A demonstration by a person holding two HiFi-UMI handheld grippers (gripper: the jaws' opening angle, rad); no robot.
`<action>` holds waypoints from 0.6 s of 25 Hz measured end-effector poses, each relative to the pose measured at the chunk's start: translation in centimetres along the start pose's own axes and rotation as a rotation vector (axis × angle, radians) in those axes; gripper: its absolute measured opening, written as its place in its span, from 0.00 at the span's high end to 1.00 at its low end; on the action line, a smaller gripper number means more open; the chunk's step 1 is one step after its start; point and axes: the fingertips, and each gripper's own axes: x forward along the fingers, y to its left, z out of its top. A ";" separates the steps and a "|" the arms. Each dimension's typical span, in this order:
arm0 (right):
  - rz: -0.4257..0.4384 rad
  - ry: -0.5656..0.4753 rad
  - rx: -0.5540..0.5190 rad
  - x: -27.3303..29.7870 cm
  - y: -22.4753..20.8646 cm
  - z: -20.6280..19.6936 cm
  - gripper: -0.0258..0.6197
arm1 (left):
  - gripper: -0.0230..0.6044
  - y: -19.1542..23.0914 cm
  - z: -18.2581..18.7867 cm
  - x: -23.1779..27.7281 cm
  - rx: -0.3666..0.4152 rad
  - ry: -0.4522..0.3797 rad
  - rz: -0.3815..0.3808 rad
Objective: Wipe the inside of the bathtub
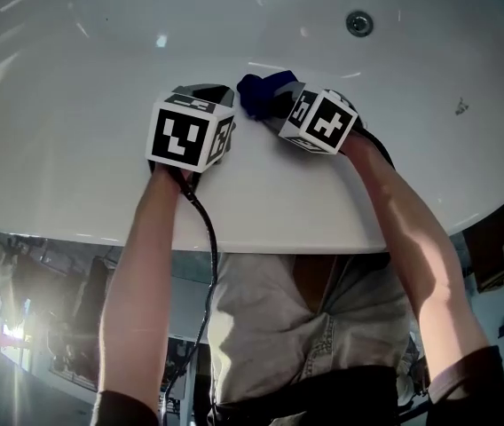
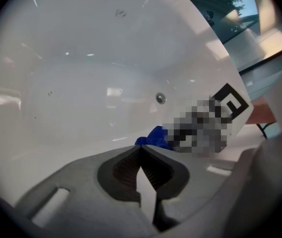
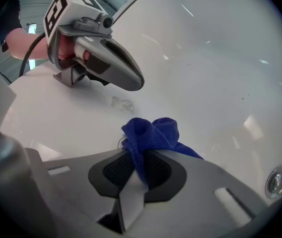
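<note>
Bathtub (image 1: 261, 216) rim runs as a broad white band just in front of the person's shirt (image 1: 279, 318), and both forearms reach over it into the basin. A black cable (image 1: 209, 247) hangs along the left forearm.

The left tool (image 1: 209, 90) and the right tool (image 1: 274, 105) sit side by side just past the rim, over the near inner wall, their marker cubes close but not touching. In the left gripper view the left tool (image 2: 142, 151) has its jaws brought together at the tips with nothing between them. In the right gripper view the right tool (image 3: 138, 155) has its jaws clamped on a blue cloth (image 3: 151, 133), which bunches up in front of the tips against the white wall.

From the head view the cloth (image 1: 259, 89) shows as a dark blue wad at the right tool's nose, just beside the left tool's tip. Seen from the right gripper view, the left tool (image 3: 131, 78) stands left of the cloth and apart from it, with a faint smudge (image 3: 122, 103) on the wall between them.

Beyond the tools the smooth white wall curves down and away, with open room to both sides. The round drain (image 1: 359, 23) lies far off to the right, well apart from the cloth, and a small dark speck (image 1: 460, 106) marks the wall further right.
</note>
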 end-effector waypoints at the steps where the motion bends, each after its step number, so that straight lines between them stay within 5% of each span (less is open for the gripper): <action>1: 0.009 -0.002 -0.002 -0.4 0.7 -0.1 0.88 | 0.96 -0.4 0.0 -0.3 0.006 -0.004 -0.002; 15: 0.136 -0.019 -0.075 -6.4 9.1 0.5 0.88 | 0.96 -3.9 0.4 -5.5 0.053 -0.042 0.011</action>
